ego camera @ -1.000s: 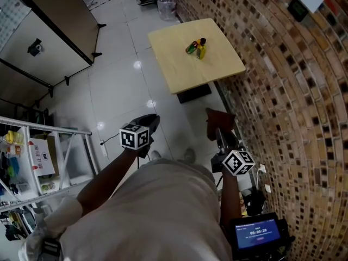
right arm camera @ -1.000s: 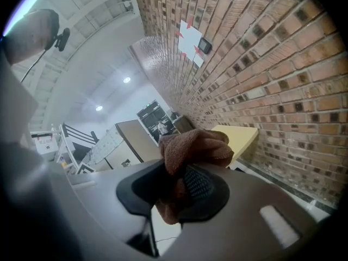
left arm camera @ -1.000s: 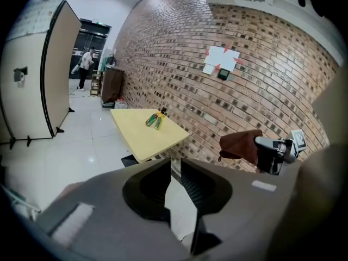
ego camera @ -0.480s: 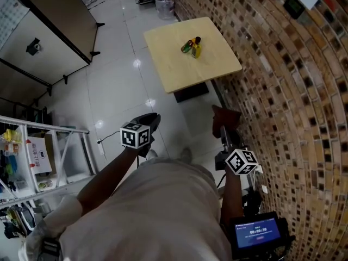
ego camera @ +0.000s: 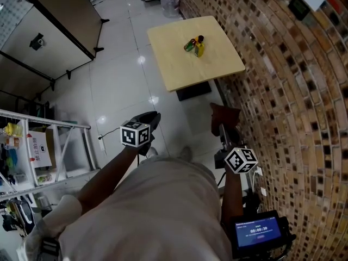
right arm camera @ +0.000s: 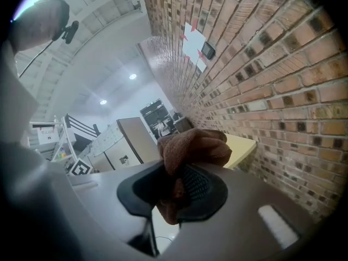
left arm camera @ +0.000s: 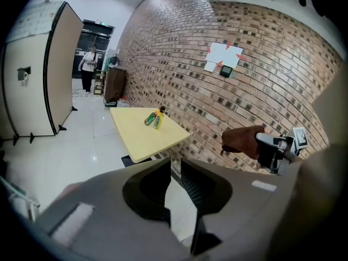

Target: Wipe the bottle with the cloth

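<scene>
Far ahead, a yellow bottle (ego camera: 200, 48) with a dark cap stands on the pale wooden table (ego camera: 182, 67), and a green bottle (ego camera: 190, 45) lies beside it. The left gripper view shows the same pair as a small yellow bottle (left arm camera: 158, 119) and green bottle (left arm camera: 148, 118). My right gripper (ego camera: 223, 126) is shut on a brown cloth (ego camera: 224, 115), held over the floor well short of the table. The bunched cloth (right arm camera: 193, 147) bulges out above the jaws of the right gripper (right arm camera: 176, 186). My left gripper (ego camera: 151, 118) is shut and holds nothing between its fingers (left arm camera: 190, 181).
A brick wall (ego camera: 293, 91) runs along the right, close to the table and my right hand. A metal shelf rack (ego camera: 38, 156) stands at the left and a folding partition (ego camera: 54, 15) at the far left. A water jug (ego camera: 169, 2) sits beyond the table. A person (left arm camera: 87, 65) stands far off.
The right gripper with the cloth has edged a little toward the table. The left gripper has barely shifted. Both stay shut.
</scene>
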A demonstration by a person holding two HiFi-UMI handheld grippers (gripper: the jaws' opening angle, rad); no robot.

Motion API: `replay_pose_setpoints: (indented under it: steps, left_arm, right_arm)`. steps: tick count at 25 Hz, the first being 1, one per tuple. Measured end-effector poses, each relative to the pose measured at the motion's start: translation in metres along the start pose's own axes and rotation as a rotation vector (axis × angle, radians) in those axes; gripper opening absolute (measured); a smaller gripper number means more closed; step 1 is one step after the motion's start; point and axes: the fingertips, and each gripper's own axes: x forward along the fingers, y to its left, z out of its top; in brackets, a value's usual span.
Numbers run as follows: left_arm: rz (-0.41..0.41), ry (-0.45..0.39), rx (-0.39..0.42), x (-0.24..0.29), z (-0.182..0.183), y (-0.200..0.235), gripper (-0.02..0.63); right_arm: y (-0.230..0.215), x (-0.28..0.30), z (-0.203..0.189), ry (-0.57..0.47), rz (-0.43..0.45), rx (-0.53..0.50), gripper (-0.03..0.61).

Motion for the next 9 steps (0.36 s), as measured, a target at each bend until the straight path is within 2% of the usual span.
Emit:
replay_pose_setpoints:
  steps: [9]
  left_arm:
    - [0.018, -0.006, -0.015, 0.0012, 0.0002, 0.003, 0.069]
  right_arm:
    - [-0.0009, 0.006, 0.0025, 0.007, 0.032, 0.008, 0.062]
